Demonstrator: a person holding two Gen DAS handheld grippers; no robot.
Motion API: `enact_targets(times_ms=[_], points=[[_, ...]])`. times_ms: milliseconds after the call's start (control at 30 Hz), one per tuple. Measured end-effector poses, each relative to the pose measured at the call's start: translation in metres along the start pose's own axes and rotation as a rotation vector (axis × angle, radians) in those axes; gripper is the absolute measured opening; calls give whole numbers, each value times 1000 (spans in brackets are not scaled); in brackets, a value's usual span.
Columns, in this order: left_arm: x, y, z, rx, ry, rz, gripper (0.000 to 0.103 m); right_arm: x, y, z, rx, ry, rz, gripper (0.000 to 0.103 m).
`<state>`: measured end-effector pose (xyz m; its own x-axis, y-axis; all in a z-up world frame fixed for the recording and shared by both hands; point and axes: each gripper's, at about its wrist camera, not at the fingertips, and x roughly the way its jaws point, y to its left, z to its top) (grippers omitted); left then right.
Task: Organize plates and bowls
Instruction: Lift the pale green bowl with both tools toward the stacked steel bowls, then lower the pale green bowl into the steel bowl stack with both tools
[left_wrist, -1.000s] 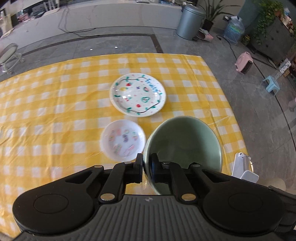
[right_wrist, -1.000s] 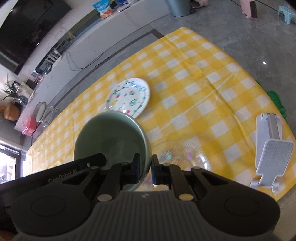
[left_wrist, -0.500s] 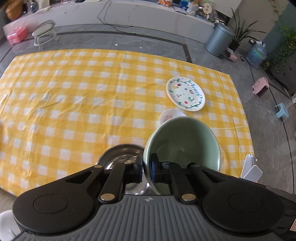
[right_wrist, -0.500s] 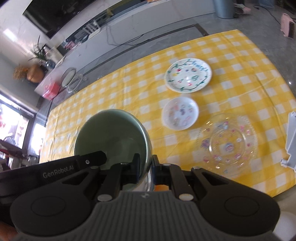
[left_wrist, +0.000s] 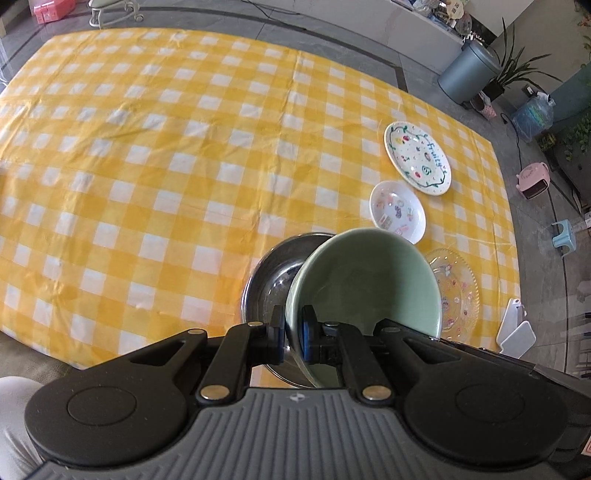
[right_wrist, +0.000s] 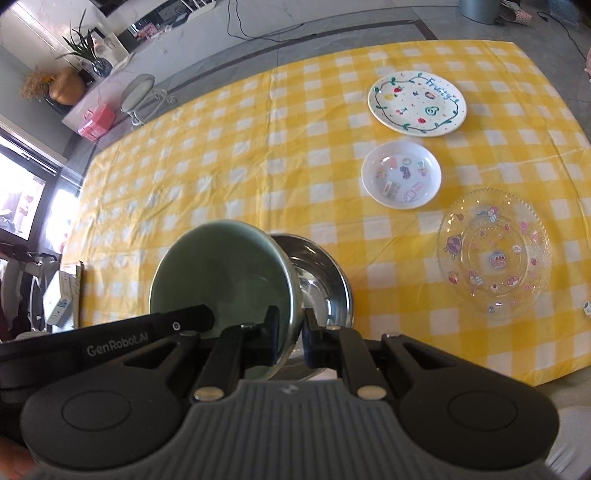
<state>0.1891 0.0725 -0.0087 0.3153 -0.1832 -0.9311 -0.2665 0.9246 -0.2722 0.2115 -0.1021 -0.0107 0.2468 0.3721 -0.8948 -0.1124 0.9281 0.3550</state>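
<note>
Both grippers grip opposite rims of one green bowl (left_wrist: 364, 280) and hold it above a steel bowl (left_wrist: 271, 280) at the table's near edge. My left gripper (left_wrist: 293, 332) is shut on the bowl's left rim. My right gripper (right_wrist: 290, 334) is shut on its right rim; the green bowl (right_wrist: 221, 273) and the steel bowl (right_wrist: 321, 273) show there too. A small white bowl (right_wrist: 400, 179), a painted plate (right_wrist: 417, 103) and a clear glass plate (right_wrist: 493, 254) lie to the right.
The yellow checked tablecloth (left_wrist: 166, 166) covers the table. White plastic items (left_wrist: 515, 330) lie off the right edge. A bin (left_wrist: 469, 74), a stool (left_wrist: 563, 232) and a heater (left_wrist: 533, 181) stand on the floor beyond.
Both grippers have carried the green bowl left, away from the plates. The steel bowl has come into view and now lies under the green bowl.
</note>
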Motion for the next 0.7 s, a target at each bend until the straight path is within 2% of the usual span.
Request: enact_targets(times_ms=[200,400,700], points=[[23,3,-1,27,50,10,9,28,-9,3,16,60,-17,10],[38,1,1,89,85,32,10,44,-14,6,8,81,-27,9],[49,4,6,118,114,52,13,66,-13,9,-7,105,-26,8]])
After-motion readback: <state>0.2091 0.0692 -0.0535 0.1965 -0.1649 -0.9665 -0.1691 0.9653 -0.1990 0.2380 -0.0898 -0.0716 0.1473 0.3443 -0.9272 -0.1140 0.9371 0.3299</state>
